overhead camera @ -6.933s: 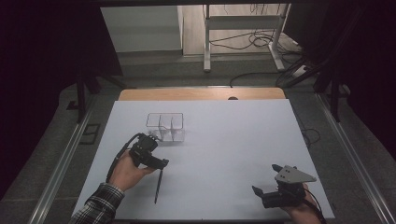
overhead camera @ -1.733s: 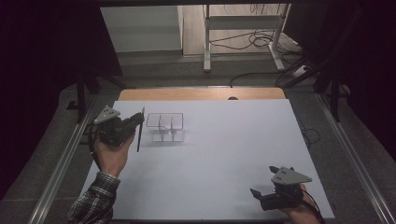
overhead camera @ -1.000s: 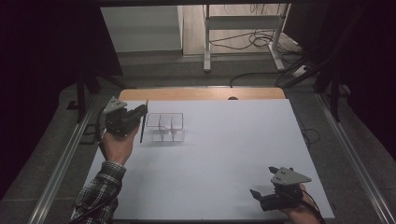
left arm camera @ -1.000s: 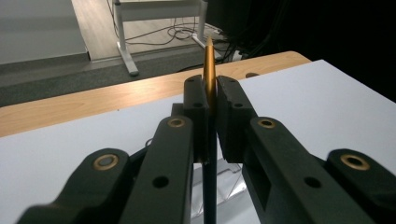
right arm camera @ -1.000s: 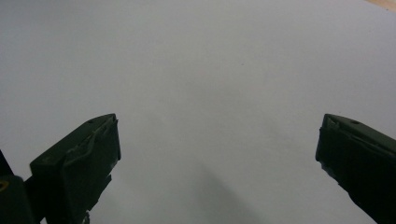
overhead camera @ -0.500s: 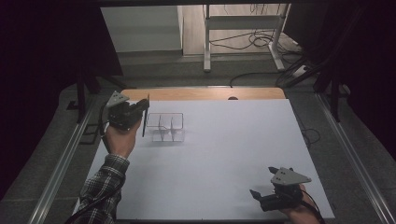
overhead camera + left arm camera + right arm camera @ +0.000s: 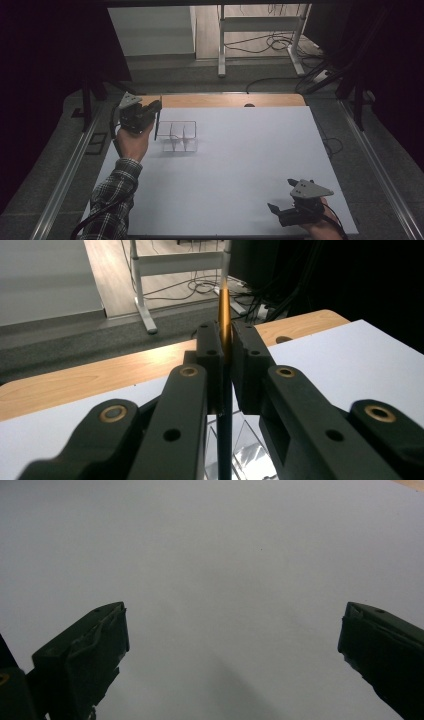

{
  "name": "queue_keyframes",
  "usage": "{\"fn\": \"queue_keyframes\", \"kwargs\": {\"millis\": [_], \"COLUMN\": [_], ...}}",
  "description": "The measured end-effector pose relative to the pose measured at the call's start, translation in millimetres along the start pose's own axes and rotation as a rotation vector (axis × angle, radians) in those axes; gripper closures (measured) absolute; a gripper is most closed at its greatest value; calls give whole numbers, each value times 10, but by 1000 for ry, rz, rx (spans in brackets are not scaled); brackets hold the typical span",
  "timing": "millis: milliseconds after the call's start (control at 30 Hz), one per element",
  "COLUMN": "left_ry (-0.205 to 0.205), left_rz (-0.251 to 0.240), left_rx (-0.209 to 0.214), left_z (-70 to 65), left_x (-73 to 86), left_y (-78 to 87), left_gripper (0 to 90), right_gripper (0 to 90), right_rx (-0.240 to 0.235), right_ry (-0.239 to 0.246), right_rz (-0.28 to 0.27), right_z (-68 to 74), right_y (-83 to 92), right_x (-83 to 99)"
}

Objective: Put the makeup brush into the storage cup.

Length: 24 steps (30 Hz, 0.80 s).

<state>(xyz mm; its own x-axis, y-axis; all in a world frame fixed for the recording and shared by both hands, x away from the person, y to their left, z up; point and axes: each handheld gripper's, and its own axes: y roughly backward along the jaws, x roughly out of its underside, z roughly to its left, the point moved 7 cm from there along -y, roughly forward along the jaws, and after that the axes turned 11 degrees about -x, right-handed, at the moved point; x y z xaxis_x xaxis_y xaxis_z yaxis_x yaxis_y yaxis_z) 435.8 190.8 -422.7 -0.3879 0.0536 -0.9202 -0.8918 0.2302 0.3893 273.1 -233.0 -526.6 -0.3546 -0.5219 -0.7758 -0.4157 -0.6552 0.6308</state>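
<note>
White tabletop: left gripper clamps an upright pen beside the clear organizer; right gripper rests wide open

The clear plastic divided organiser stands on the bench at ten o'clock; the upright dark pen hangs just left of it, at nine o'clock.

The pen is slender and dark with a gold-orange upper section. It stands near vertical, clamped at mid-length, above the surface. The clear compartmented organizer sits at 3 o'clock of the pen, just beside it.
</note>
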Motion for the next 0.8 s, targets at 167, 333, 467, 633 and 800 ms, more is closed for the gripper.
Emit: {"fn": "queue_keyframes", "kwargs": {"millis": [167,333,467,633,800], "left_ry": [-5,4,5,5,-1], "left_rz": [-1,-9,-11,-11,-11], "left_rx": [-5,-7,-8,-13,-25], "left_z": [-8,-10,-15,-16,-12], "left_x": [-32,-57,-58,-52,-48], "left_y": [-65,-119,-169,-221,-280], "left_gripper": [841,841,841,841,841], "right_gripper": [1,1,1,1,1], "right_rx": [-1,-2,-3,-5,-6], "right_ry": [-1,-2,-2,-2,-2], "right_rz": [0,-1,-2,-2,-3], "right_z": [1,2,3,6,9], "right_y": [1,2,3,2,2], "right_x": [1,2,1,1,1]}}
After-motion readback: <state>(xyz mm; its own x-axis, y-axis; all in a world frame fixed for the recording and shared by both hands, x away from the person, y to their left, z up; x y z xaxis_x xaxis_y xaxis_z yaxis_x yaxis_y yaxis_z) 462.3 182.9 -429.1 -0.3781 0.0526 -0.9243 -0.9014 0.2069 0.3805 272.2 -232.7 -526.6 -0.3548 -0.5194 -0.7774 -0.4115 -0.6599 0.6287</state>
